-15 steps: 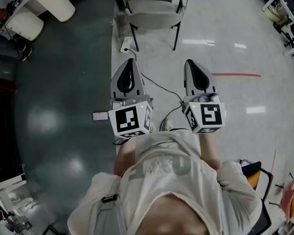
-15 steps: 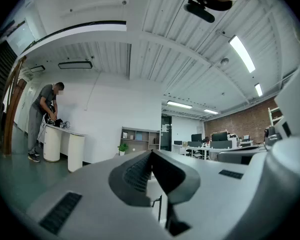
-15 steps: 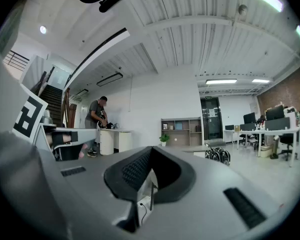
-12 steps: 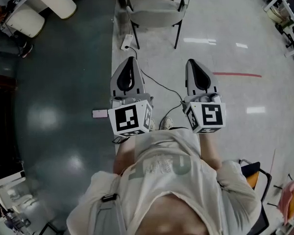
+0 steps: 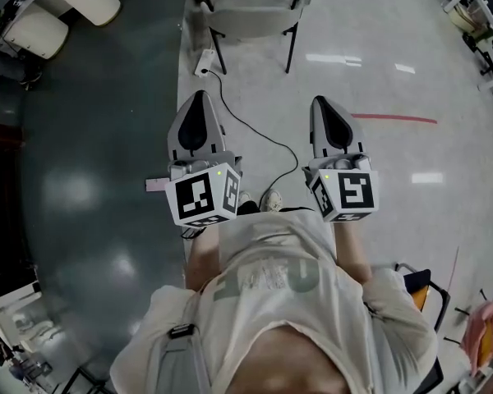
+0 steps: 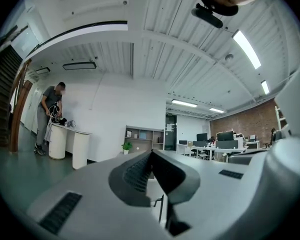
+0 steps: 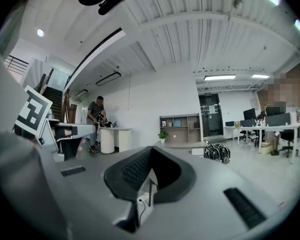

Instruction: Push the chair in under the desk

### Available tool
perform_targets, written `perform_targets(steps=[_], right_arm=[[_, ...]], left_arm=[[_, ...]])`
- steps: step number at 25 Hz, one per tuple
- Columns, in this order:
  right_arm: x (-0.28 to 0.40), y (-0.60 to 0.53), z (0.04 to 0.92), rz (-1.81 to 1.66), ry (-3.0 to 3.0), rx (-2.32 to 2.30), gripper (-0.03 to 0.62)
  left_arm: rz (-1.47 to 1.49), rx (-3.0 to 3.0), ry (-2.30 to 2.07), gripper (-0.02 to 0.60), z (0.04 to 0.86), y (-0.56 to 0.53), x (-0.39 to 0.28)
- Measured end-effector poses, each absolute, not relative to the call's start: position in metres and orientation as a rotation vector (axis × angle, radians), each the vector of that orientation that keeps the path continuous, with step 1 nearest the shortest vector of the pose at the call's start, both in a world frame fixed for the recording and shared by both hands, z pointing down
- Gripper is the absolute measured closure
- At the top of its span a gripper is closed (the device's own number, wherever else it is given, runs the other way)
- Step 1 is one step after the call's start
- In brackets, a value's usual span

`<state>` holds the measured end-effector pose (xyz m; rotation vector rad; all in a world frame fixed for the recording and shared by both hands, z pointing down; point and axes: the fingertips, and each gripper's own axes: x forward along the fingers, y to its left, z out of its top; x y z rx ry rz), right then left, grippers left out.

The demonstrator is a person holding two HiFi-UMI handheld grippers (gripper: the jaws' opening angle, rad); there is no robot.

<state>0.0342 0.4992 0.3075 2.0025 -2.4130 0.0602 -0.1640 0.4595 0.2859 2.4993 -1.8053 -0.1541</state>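
Chair (image 5: 251,19) stands ahead; left tool (image 5: 198,98) and right tool (image 5: 320,105) held level, both closed, empty.

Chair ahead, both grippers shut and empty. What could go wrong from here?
1. The cable crosses the floor from the power strip by the chair leg toward the person's shoes: a likely trip or snag hazard when stepping forward.
2. The left gripper and right gripper are shut, so they would probably push with narrow tips, which might slip off the chair's rounded seat.
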Motion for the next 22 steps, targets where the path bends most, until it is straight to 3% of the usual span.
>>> perform_targets(steps=[11, 22], right_arm=[[0.059, 0.464, 0.342, 0.124, -2.4, 1.903, 0.577], [0.07, 0.298, 0.343, 0.107, -2.422, 1.917, 0.576]], left_arm=[[-0.153, 2.371, -1.859, 0.567, 0.315, 0.416, -0.164], [-0.221, 2.474, -1.762, 0.566, 0.322, 0.258, -0.135]])
